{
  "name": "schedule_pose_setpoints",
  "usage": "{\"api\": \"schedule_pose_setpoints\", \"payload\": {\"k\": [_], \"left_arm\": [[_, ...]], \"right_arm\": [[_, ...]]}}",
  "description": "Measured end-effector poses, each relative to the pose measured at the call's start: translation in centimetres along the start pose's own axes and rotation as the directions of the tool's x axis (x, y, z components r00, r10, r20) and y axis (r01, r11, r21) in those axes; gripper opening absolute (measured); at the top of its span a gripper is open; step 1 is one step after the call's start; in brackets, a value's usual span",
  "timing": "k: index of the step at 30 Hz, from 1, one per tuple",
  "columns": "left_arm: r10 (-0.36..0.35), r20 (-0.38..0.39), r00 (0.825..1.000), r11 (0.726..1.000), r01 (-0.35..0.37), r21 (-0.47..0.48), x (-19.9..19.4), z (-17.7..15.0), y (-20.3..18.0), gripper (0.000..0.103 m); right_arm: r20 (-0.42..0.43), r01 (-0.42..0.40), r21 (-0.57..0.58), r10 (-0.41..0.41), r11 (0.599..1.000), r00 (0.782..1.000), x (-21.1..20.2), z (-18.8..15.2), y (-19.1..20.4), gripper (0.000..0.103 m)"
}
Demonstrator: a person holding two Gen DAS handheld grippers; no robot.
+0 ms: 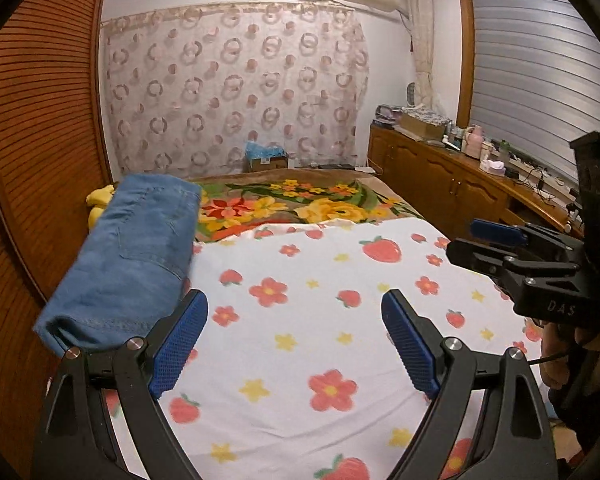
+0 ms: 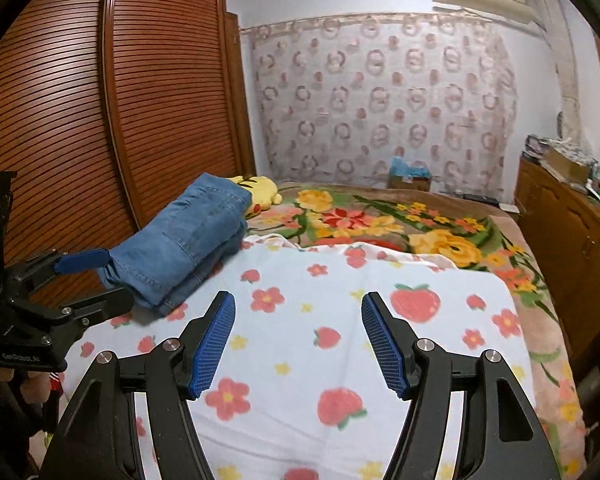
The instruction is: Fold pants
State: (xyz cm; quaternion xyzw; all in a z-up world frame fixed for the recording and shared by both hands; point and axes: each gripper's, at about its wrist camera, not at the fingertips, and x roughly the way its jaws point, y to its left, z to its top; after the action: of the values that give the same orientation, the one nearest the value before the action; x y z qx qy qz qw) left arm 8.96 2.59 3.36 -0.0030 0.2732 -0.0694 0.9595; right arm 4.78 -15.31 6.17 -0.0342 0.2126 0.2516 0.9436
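now both the left gripper (image 1: 294, 336) and right gripper (image 2: 298, 338) gape empty; folded jeans (image 1: 132, 256) lie left of them on the bed (image 1: 340, 320).

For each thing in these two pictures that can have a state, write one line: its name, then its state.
jeans: folded, lying at the sheet's left edge, held by neither gripper
left gripper: open, empty
right gripper: open, empty
strawberry sheet: spread flat on the bed
wardrobe door: shut
window blind: lowered
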Motion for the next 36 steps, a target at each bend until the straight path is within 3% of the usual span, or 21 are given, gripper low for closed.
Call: {"api": "schedule_pose_setpoints", "payload": {"k": [5,14,36], "left_arm": [[-0.004,-0.004,1.000,1.000,0.004,0.005,-0.8,-1.2,-1.7,0.089],[0.016,0.029,0.999,1.000,-0.017,0.010,-4.0,-2.2,-3.4,0.089],[0.050,0.110,0.993,0.999,-0.050,0.002,-9.1,-2.3,-4.5,0.089]], "right_arm": [[0.010,0.036,0.015,-0.036,0.999,0.999,-1.8,-1.2,1.1,0.068],[0.050,0.107,0.044,-0.109,0.993,0.993,-5.5,-2.7,3.4,0.082],[0.141,0.178,0.066,-0.186,0.982,0.972,-11.6,-5.8,7.2,0.083]]}}
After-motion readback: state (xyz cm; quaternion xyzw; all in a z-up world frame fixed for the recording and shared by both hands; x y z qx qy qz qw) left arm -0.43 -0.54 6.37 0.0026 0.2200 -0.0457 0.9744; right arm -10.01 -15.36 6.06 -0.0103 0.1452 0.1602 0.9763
